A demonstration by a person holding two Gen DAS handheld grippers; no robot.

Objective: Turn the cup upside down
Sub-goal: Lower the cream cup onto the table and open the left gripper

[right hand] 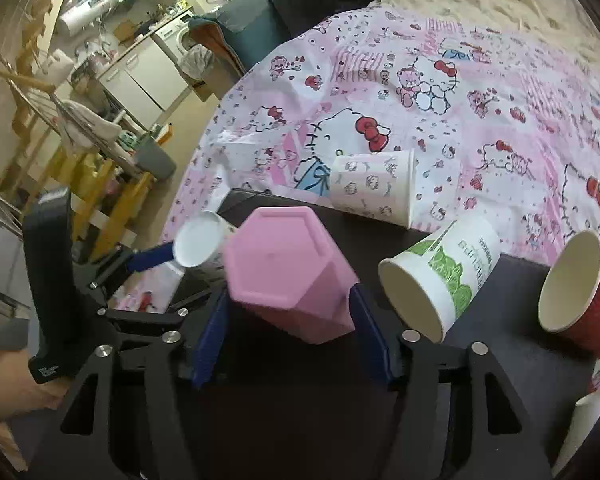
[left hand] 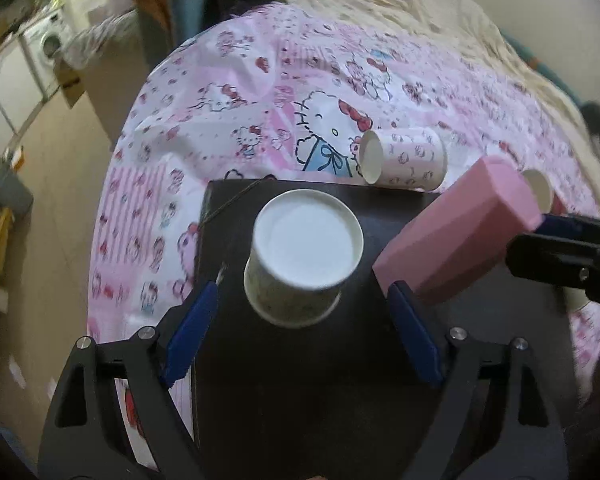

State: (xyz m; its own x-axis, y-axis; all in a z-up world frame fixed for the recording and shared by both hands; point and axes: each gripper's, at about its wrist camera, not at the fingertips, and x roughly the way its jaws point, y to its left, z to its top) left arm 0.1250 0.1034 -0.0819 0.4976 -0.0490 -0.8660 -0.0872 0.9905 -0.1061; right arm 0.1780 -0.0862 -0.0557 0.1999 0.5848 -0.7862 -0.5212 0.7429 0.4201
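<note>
In the left wrist view a white paper cup (left hand: pixel 300 256) stands upside down at the centre of the frame on a dark surface (left hand: pixel 300 380), its flat base facing the camera and its rim down. The left gripper (left hand: pixel 304 320) sits below it in the frame with its blue fingers (left hand: pixel 192 332) spread wide on either side, clear of the cup wall and holding nothing. To the right, a pink hexagonal cup (left hand: pixel 456 232) stands tilted, also base up. In the right wrist view that same pink cup fills the centre, between the blue fingers (right hand: pixel 370 332) of the right gripper (right hand: pixel 288 336); the fingers stand narrowly apart, close to its sides, and whether they press on it I cannot tell. Behind the dark surface lies a pink cartoon-cat cloth (right hand: pixel 480 100), and on it, at upper centre, a patterned paper cup (right hand: pixel 374 186) lies on its side. At the right of this view a green-printed cup (right hand: pixel 440 276) and a red cup (right hand: pixel 580 292) lie tipped with their mouths toward the camera. A person's hand (right hand: pixel 8 384) shows at the lower left edge.
</note>
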